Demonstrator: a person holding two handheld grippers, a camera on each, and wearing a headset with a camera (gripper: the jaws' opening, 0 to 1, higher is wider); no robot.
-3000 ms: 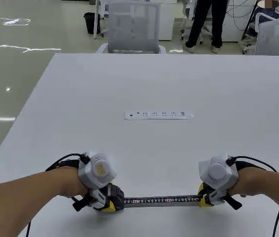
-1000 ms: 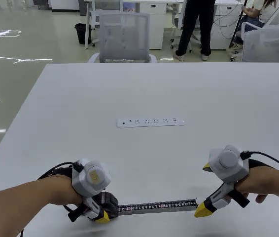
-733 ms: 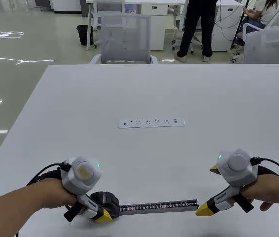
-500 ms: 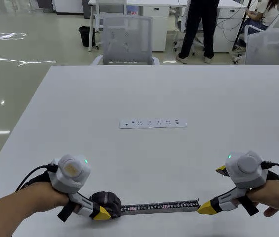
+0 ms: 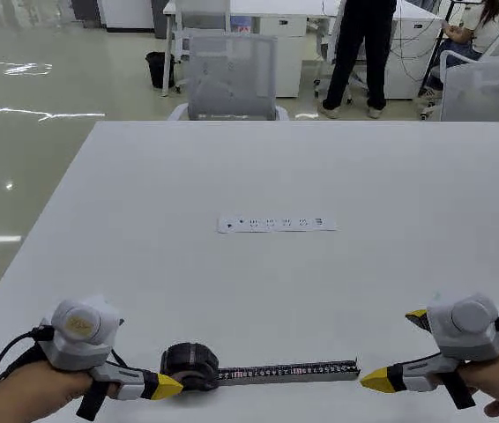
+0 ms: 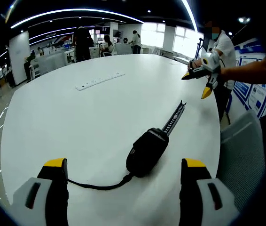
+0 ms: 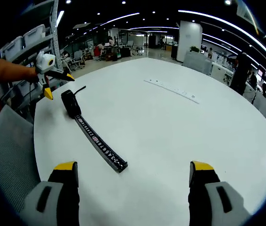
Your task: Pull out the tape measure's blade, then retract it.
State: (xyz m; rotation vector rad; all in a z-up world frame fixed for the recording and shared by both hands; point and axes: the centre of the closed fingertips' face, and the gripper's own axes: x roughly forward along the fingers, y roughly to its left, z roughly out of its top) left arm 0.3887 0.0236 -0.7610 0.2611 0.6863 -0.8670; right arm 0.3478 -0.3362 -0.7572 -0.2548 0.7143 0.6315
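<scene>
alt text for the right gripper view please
A tape measure lies on a white table with its blade pulled out toward the camera, its end just ahead of the open right gripper, untouched. The left gripper hangs open near its far end; a power strip lies farther off.

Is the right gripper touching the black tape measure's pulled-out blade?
Apart. The right gripper view shows the right gripper open, white table separating its jaws from the blade.

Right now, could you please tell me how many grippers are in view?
2: the left gripper beside the tape measure's case, the right gripper just past the blade's tip; both open.
</scene>
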